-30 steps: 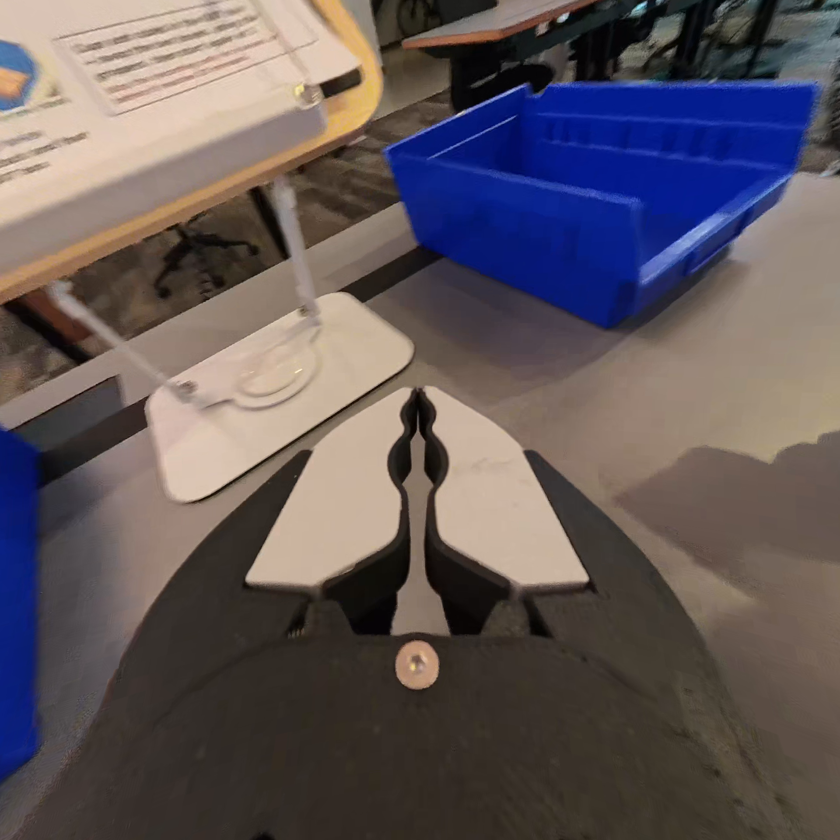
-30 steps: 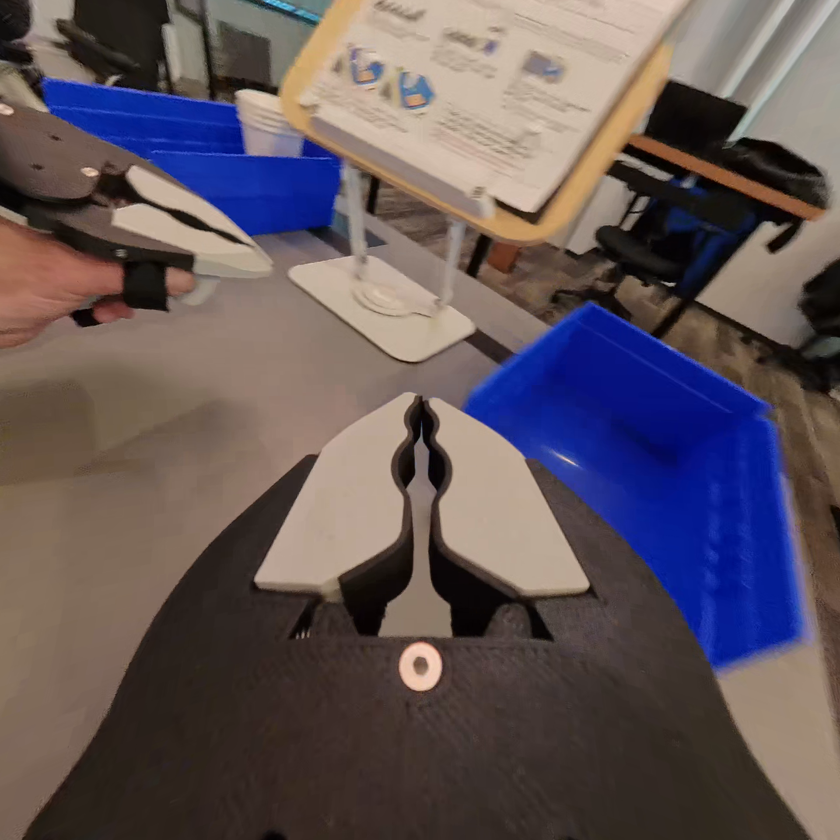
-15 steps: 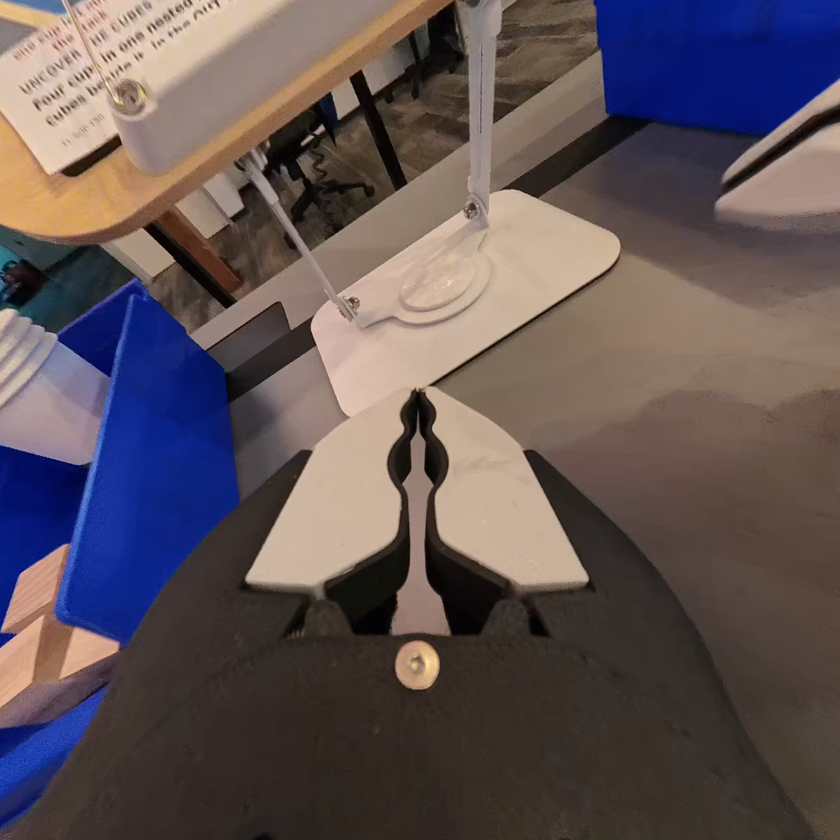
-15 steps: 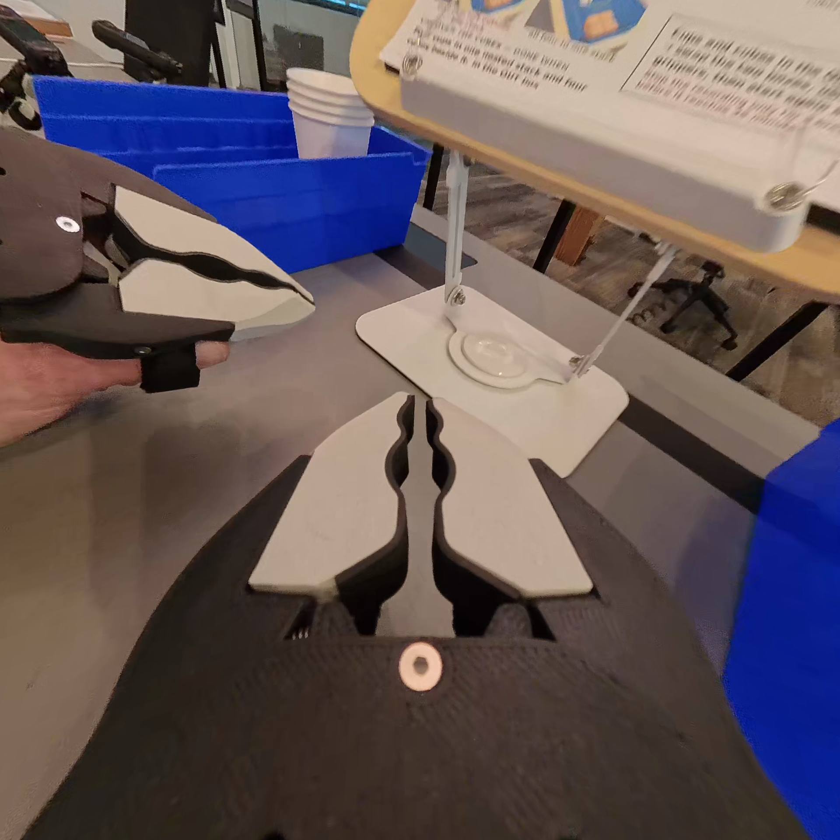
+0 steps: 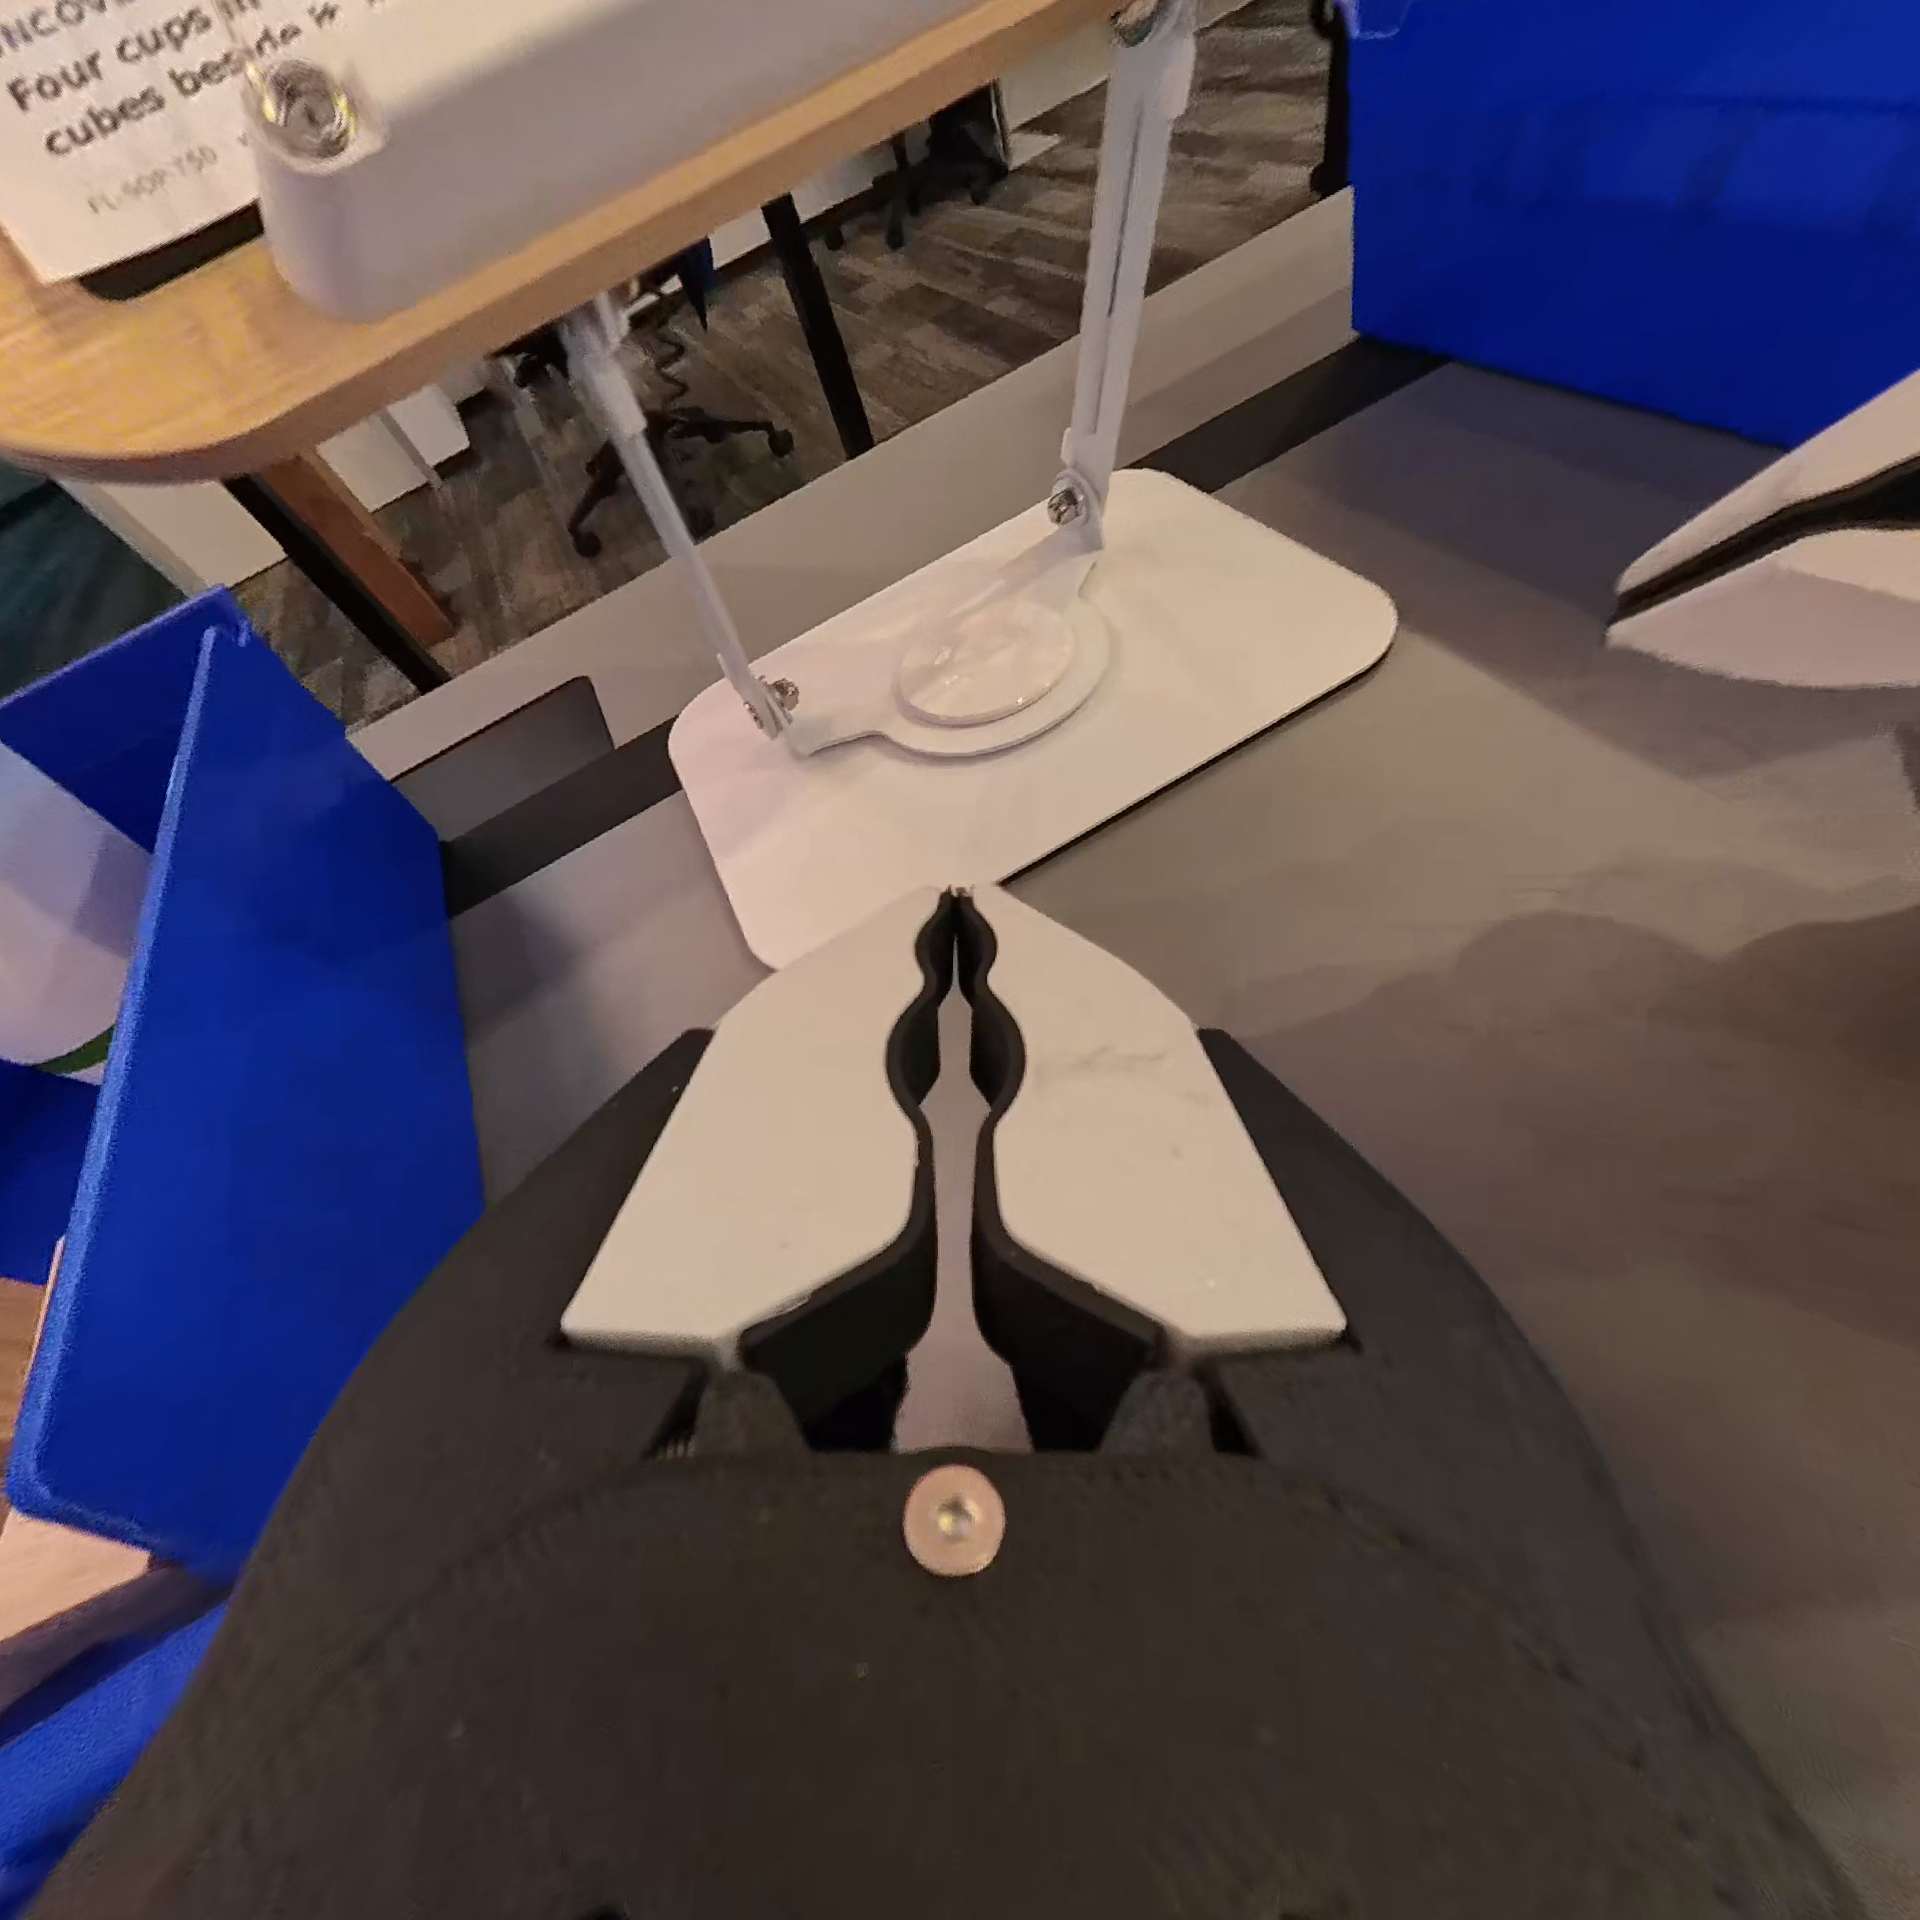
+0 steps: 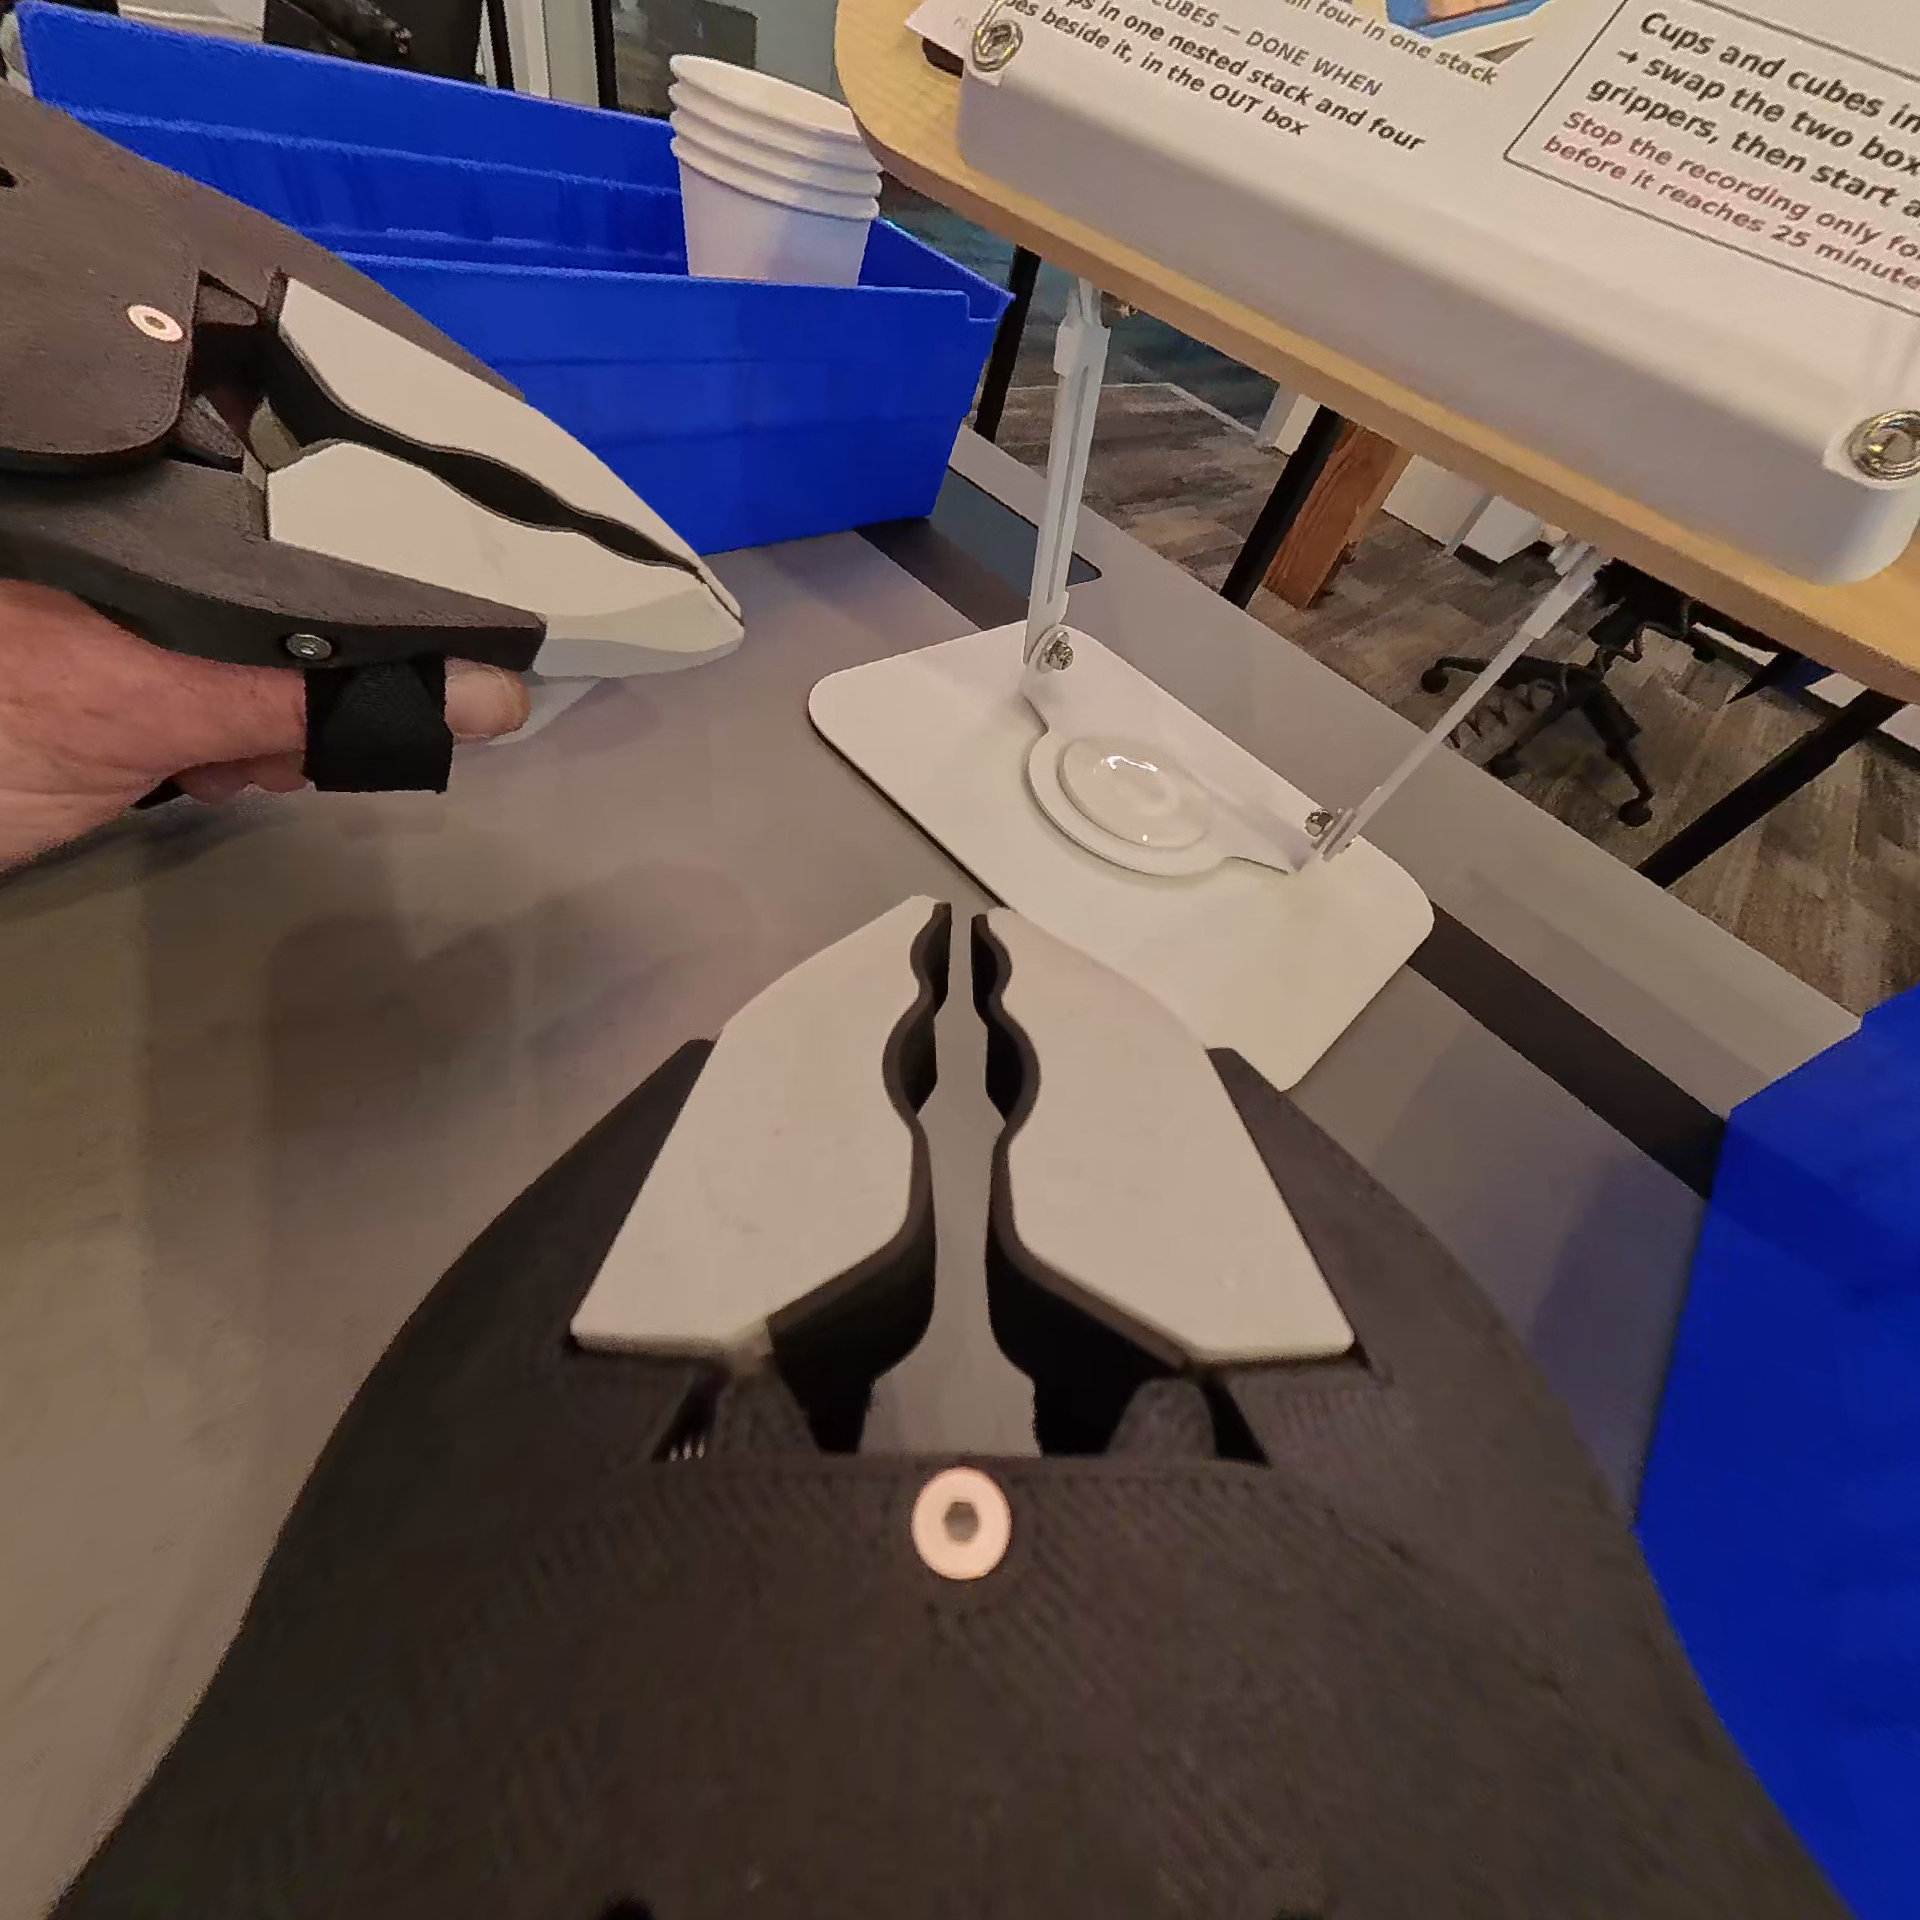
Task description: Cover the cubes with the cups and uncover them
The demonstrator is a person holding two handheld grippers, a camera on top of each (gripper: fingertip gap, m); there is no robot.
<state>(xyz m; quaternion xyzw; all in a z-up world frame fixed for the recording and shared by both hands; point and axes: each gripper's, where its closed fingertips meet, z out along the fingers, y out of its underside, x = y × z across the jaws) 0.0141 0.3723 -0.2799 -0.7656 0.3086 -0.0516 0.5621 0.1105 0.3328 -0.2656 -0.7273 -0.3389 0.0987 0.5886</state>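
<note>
A nested stack of white cups [image 6: 769, 177] stands in the blue bin [image 6: 623, 343] at the far left of the table. In the left wrist view only a blurred edge of a cup [image 5: 52, 935] shows behind that bin's wall [image 5: 260, 1039], and a pale wooden cube [image 5: 62, 1564] shows low in the bin. My left gripper [image 5: 961, 925] is shut and empty over the grey table, beside that bin; it also shows in the right wrist view [image 6: 717, 608]. My right gripper [image 6: 961, 914] is empty, its jaws a hair apart, and its tip shows in the left wrist view [image 5: 1683, 582].
A white stand base [image 6: 1143, 883] sits at the table's far edge and carries a wooden board with a printed sheet [image 6: 1455, 208] overhead. A second blue bin [image 6: 1818, 1351] stands at the right. A person's hand [image 6: 104, 727] holds the left gripper.
Both grippers have swung left, away from the right bin and toward the stand and the cup bin. The right gripper's jaws have parted by a sliver.
</note>
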